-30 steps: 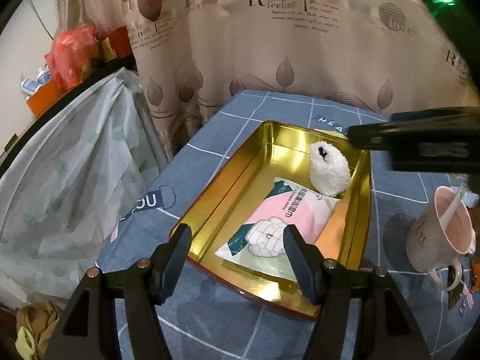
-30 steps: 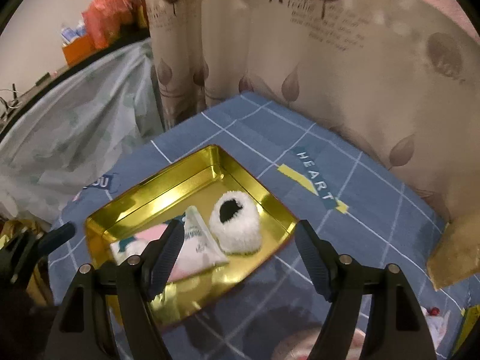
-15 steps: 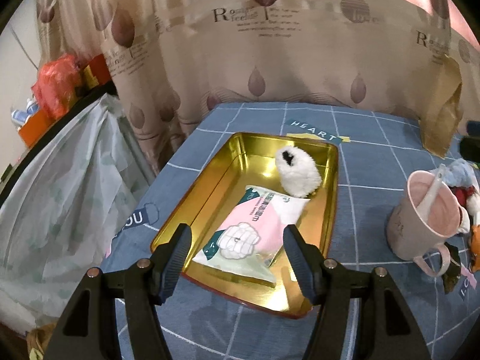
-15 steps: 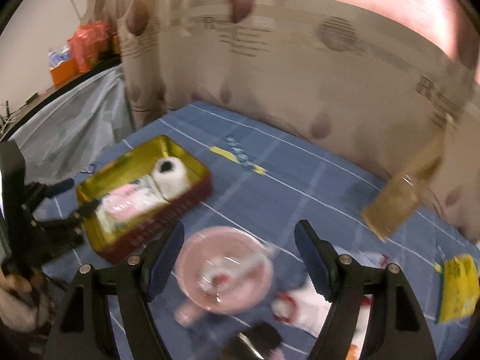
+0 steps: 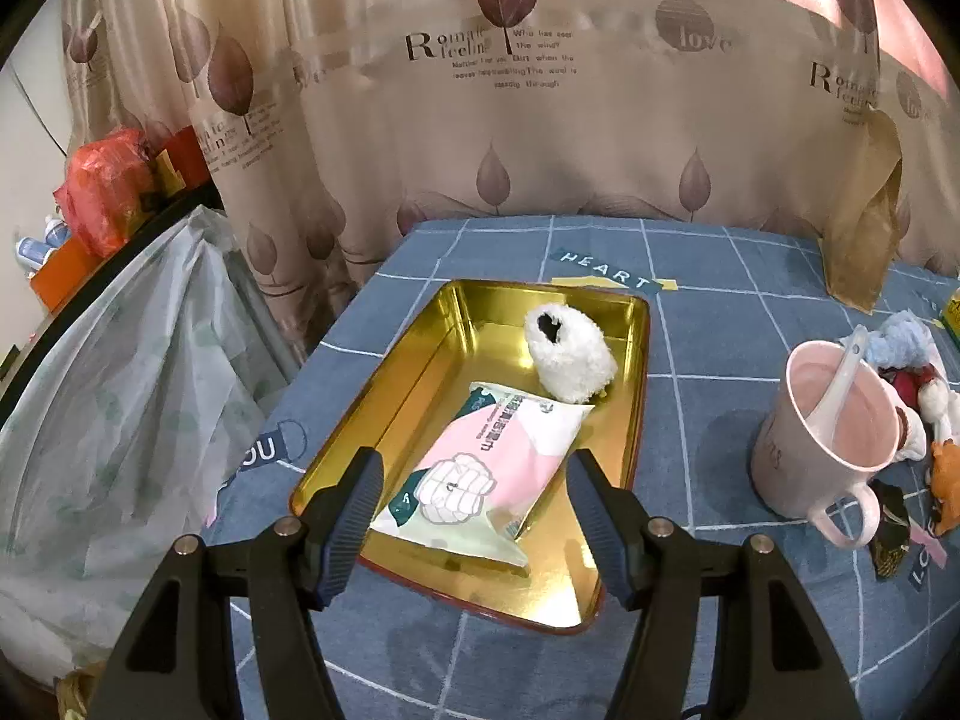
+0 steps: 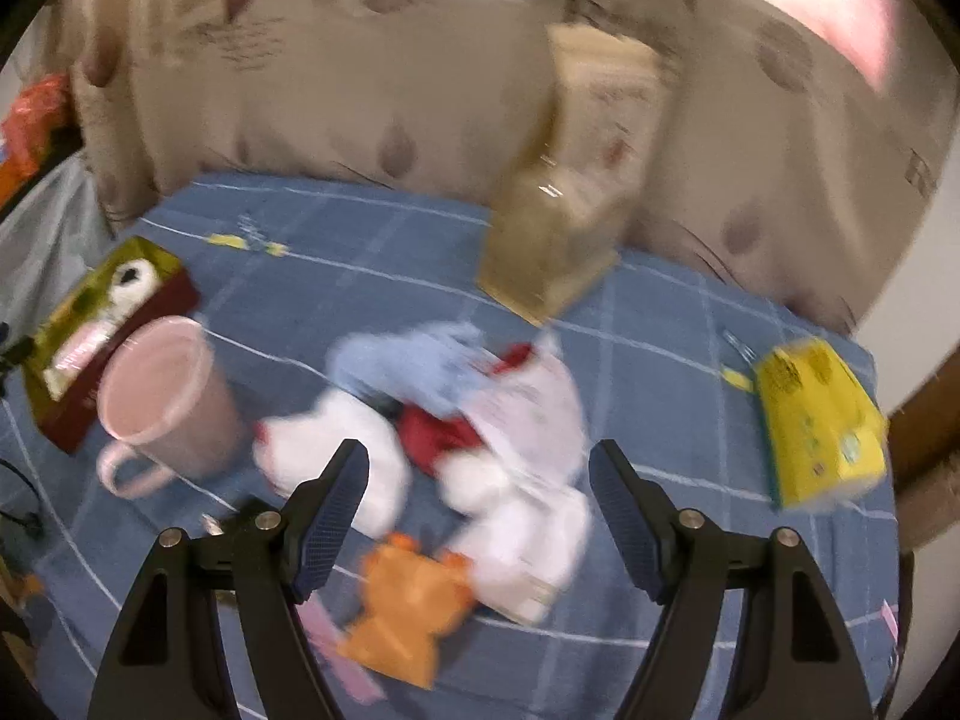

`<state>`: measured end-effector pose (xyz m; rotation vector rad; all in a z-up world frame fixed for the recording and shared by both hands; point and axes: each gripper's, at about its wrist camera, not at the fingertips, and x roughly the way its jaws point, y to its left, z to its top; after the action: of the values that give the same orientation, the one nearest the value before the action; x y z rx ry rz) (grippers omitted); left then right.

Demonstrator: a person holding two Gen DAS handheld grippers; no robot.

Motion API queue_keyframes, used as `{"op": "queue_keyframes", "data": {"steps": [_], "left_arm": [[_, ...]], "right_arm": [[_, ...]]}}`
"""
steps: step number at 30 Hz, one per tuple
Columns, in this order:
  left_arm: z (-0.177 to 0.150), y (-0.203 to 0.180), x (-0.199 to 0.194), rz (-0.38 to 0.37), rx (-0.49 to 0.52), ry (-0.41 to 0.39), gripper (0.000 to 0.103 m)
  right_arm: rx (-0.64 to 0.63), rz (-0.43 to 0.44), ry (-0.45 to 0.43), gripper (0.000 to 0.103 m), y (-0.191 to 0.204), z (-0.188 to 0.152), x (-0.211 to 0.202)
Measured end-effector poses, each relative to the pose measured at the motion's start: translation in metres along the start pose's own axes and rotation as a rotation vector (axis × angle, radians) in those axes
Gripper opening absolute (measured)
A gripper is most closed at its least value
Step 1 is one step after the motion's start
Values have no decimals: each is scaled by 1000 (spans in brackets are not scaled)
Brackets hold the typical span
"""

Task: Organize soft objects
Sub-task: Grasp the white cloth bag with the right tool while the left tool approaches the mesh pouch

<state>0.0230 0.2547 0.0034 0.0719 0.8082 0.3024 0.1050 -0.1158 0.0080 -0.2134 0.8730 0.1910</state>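
Observation:
A gold tin tray on the blue checked tablecloth holds a white fluffy toy at its far end and a pink tissue pack in front of it. My left gripper is open and empty, above the tray's near end. In the blurred right wrist view my right gripper is open and empty over a pile of soft things: a white plush with red, a light blue fluffy cloth and an orange plush. The tray shows at the far left there.
A pink mug with a white spoon stands right of the tray and also shows in the right wrist view. A brown paper bag stands at the back by the curtain. A yellow pack lies at the table's right edge.
My right gripper has swung right from the tray to above the plush pile. My left gripper has pulled back a little; the tray's contents have not moved.

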Motion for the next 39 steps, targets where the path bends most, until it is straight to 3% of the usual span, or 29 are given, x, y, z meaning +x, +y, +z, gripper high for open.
{"op": "queue_keyframes", "data": {"steps": [9, 17, 27, 30, 32, 35, 39], "left_arm": [[2, -7, -7, -15, 22, -19, 65], [12, -36, -47, -135, 68, -97, 66], [0, -120, -90, -322, 271, -127, 67], [-7, -148, -94, -371, 331, -110, 67], [-13, -166, -93, -400, 365, -86, 67], [-22, -189, -89, -455, 397, -47, 67], [-28, -211, -79, -494, 422, 8, 67]], "right_arm": [[87, -13, 127, 74, -27, -37, 40], [161, 25, 186, 74, -24, -41, 75], [232, 25, 230, 74, -33, -41, 103], [205, 17, 213, 67, -28, -41, 103], [194, 20, 201, 56, -28, -42, 101], [208, 37, 191, 46, -33, -46, 96], [231, 48, 180, 42, -46, -51, 91]]}}
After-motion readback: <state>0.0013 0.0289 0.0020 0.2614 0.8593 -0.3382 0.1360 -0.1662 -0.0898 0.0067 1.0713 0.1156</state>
